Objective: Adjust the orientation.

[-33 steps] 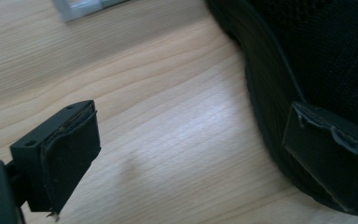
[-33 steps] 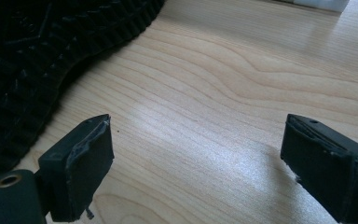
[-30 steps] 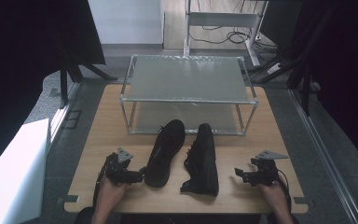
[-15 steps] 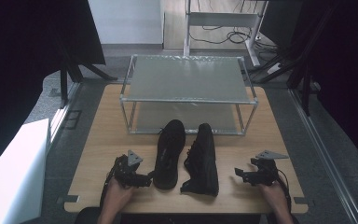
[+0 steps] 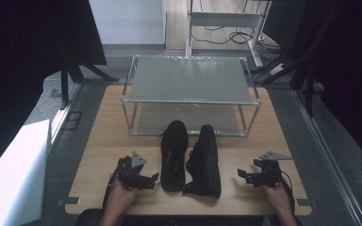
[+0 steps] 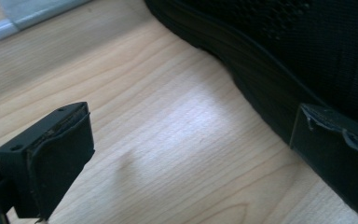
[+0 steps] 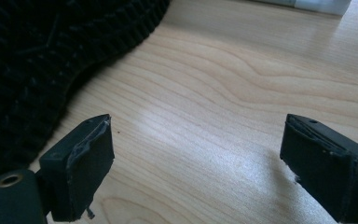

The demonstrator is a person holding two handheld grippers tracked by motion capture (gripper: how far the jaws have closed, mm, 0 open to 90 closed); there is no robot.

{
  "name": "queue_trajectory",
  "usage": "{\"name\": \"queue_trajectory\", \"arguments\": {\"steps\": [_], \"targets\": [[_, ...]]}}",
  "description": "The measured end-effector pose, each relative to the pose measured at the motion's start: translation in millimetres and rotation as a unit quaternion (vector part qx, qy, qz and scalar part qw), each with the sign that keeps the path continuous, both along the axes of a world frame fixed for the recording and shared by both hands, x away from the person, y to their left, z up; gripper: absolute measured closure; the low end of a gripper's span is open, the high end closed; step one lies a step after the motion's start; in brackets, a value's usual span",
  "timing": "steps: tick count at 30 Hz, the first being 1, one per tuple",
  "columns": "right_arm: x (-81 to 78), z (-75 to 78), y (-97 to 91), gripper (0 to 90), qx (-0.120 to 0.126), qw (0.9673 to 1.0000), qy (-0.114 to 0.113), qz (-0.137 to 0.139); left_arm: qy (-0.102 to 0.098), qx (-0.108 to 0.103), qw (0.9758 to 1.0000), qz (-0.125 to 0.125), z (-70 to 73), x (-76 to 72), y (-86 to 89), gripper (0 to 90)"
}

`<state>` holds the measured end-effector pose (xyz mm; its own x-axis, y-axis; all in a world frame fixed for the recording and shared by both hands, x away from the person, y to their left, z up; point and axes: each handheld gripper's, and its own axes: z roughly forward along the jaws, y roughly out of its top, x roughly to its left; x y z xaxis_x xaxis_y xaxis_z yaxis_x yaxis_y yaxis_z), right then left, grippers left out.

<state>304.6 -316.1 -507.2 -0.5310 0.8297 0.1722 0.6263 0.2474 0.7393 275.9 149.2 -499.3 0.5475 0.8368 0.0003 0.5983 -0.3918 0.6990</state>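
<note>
Two black shoes lie mid-table. The left shoe (image 5: pixel 173 153) stands upright with its toe toward the rack. The right shoe (image 5: pixel 204 162) lies on its side. My left gripper (image 5: pixel 152 178) is open at the left shoe's heel; in the left gripper view its jaws (image 6: pixel 193 163) stand wide, with one pad (image 6: pixel 340 161) right against the shoe's side (image 6: pixel 303 51). My right gripper (image 5: pixel 241 174) is open, a short way right of the tipped shoe. In the right gripper view only bare wood lies between the jaws (image 7: pixel 196 163), and the treaded sole (image 7: pixel 23 65) is at the left.
A metal-framed rack (image 5: pixel 191 77) with two frosted shelves stands at the back of the wooden table (image 5: pixel 99 150). A white box (image 5: pixel 9 174) sits off the table's left side. Cables and desk legs (image 5: pixel 221 19) lie beyond on the floor.
My left gripper has moved right to the left shoe's heel. That shoe has swung from a slant to point straight at the rack. The right gripper has stayed still.
</note>
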Motion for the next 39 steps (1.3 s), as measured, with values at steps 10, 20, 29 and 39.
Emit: {"name": "queue_trajectory", "arguments": {"steps": [10, 20, 29, 39], "targets": [[1.3, 15.7, 5.8, 4.6, 0.008, 0.9999, -0.013, 0.006, 0.005, 0.006, 0.9999, 0.016, -4.1, 0.8, 15.6, 0.0], [12.0, 37.5, 25.2, 0.0, -0.004, 0.9994, -0.032, 0.010, -0.006, 0.008, 0.9998, 0.018, -3.6, 0.6, 17.6, 0.0], [22.0, 54.1, 56.4, 0.0, 0.024, 0.9987, -0.040, 0.018, -0.012, 0.008, 0.9998, 0.016, -2.6, -0.2, 17.3, 0.0], [32.0, 56.1, 87.3, 0.0, 0.012, 0.9989, -0.040, 0.022, -0.009, 0.017, 0.9997, 0.013, -3.0, -0.5, 16.9, 0.0]]}}
